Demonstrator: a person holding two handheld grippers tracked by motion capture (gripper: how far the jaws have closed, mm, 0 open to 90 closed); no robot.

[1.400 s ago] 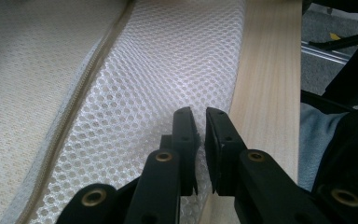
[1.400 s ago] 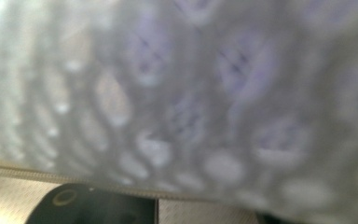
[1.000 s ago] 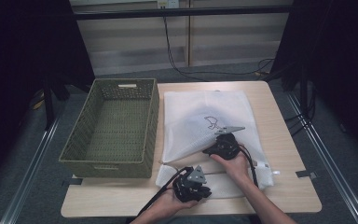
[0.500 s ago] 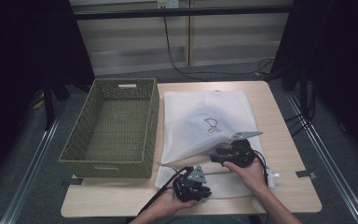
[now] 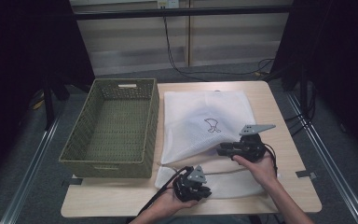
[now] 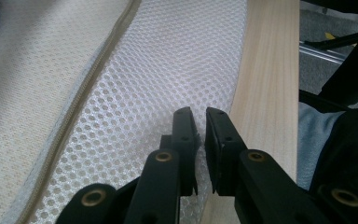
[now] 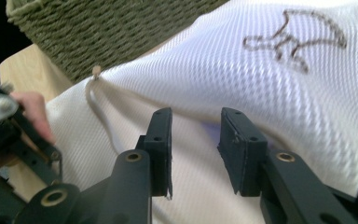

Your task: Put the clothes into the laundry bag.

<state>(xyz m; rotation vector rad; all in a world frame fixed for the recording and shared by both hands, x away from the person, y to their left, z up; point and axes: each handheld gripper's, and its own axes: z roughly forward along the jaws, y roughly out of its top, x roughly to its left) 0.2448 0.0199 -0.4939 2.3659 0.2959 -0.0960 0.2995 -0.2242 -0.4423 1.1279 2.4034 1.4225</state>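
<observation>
On table: we see left gripper [image 6: 200, 122] nearly shut, pinching mesh bag [image 5: 205, 121] edge | right gripper [image 7: 196, 122] open, empty | basket [image 5: 74, 151] empty, bag not in yet

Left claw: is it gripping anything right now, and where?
The left claw looks nearly shut on the white mesh bag, pinching a fold of mesh near the edge by the table's front; the contact itself is hard to confirm.

Left tongs [image 5: 200, 190] low near the body, jaws nearly closed, right tongs [image 5: 223, 150] forward, jaws parted
</observation>
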